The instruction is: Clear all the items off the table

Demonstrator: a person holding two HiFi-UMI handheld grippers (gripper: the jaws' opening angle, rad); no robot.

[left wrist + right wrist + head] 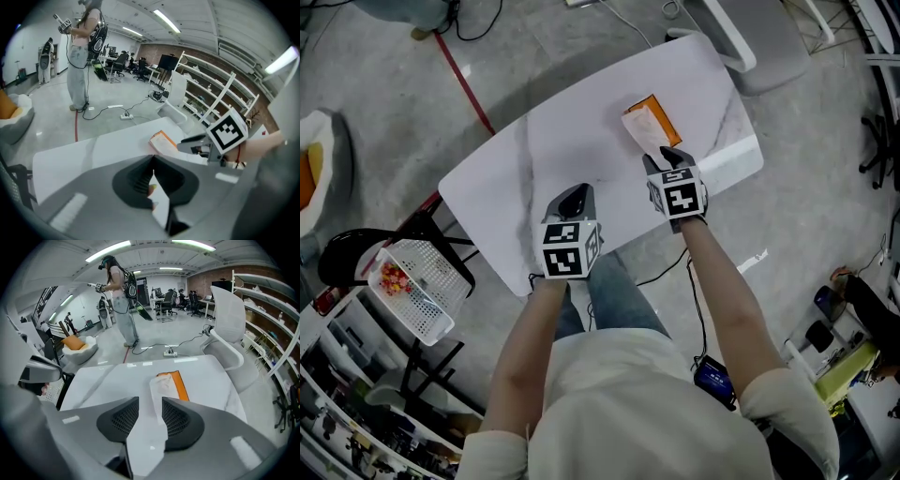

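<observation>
Now, right gripper (150,401) jaws apart by the orange packet (169,384) (flat on the table (112,377)), left gripper (152,158) jaws together.

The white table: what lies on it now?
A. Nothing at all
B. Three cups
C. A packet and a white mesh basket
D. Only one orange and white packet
D: in the head view the orange and white packet is the only item on the white table, close to the right gripper; the mesh basket stands beside the table, not on it.
</observation>
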